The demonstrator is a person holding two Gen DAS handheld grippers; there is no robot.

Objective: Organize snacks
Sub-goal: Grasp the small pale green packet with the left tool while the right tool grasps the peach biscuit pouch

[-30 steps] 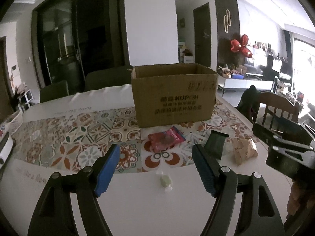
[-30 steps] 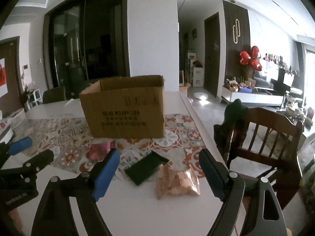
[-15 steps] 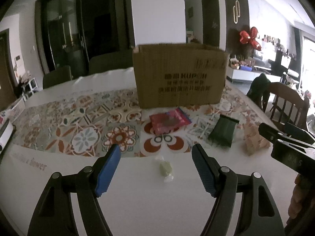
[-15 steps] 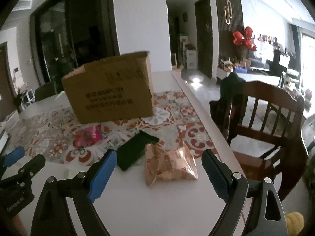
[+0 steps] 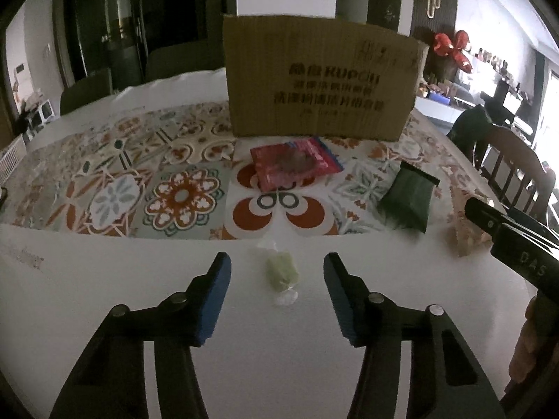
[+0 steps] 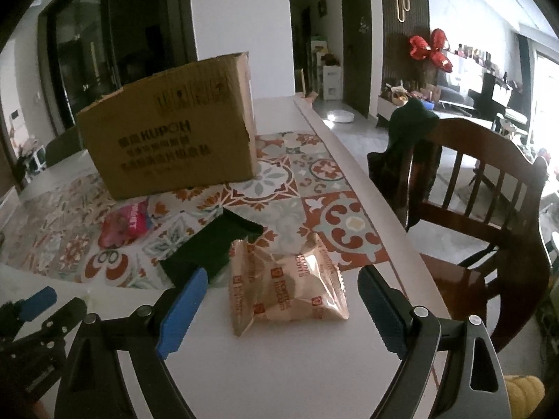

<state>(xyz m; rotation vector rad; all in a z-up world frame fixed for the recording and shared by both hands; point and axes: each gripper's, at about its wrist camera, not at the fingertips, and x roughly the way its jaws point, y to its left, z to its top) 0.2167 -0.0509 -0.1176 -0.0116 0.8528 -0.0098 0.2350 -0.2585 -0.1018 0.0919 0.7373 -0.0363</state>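
Observation:
A small pale green wrapped candy (image 5: 281,272) lies on the white table between the blue pads of my left gripper (image 5: 277,281), whose jaws are closing; the pads do not touch it. Behind it lie a red snack pouch (image 5: 293,164) and a dark green packet (image 5: 408,197), in front of a cardboard box (image 5: 321,80). In the right wrist view a tan snack bag (image 6: 286,286) lies between the wide-apart fingers of my right gripper (image 6: 279,310), which is open and clear of it. The dark green packet (image 6: 216,244) partly sits behind the left fingertip.
A patterned tile mat (image 5: 115,188) covers the table's middle. A wooden chair (image 6: 482,209) with dark cloth draped on it stands by the table's right edge (image 6: 353,160). The right gripper's body (image 5: 517,244) shows at the left view's right side.
Both grippers have sunk closer to the table and tilted down. The left jaws have narrowed around the green candy. The tan bag now lies between the right fingers.

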